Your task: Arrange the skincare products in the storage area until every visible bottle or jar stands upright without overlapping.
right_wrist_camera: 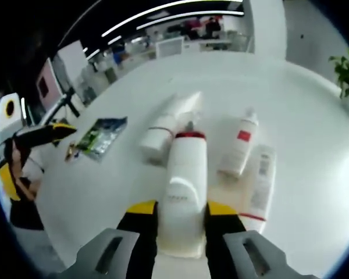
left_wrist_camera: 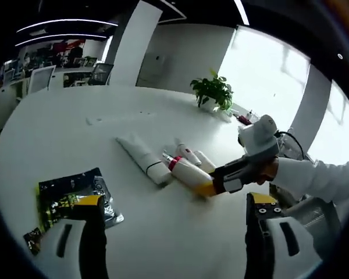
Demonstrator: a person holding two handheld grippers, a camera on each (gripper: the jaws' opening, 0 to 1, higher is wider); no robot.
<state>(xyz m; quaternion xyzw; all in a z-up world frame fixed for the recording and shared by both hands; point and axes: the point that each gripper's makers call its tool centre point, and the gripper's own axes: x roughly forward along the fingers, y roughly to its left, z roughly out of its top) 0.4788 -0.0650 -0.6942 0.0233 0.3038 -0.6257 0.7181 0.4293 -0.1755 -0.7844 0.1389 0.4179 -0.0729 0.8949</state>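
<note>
The white worktop [left_wrist_camera: 75,145] carries everything. A potted plant [left_wrist_camera: 212,93] sits at its 1 o'clock edge. At centre, the right hand-held gripper [right_wrist_camera: 180,218] is clamped on a lying white bottle [right_wrist_camera: 185,192]; a tube [right_wrist_camera: 163,125] and two more bottles [right_wrist_camera: 239,145] lie beside it. A foil packet [left_wrist_camera: 75,200] lies at 8 o'clock by the left hand-held gripper [left_wrist_camera: 177,218], jaws apart

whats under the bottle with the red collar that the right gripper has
The red-collared bottle lies on the bare white table, between the right gripper jaws. The white tube lies beside its top. Its underside and the table under it are covered.
</note>
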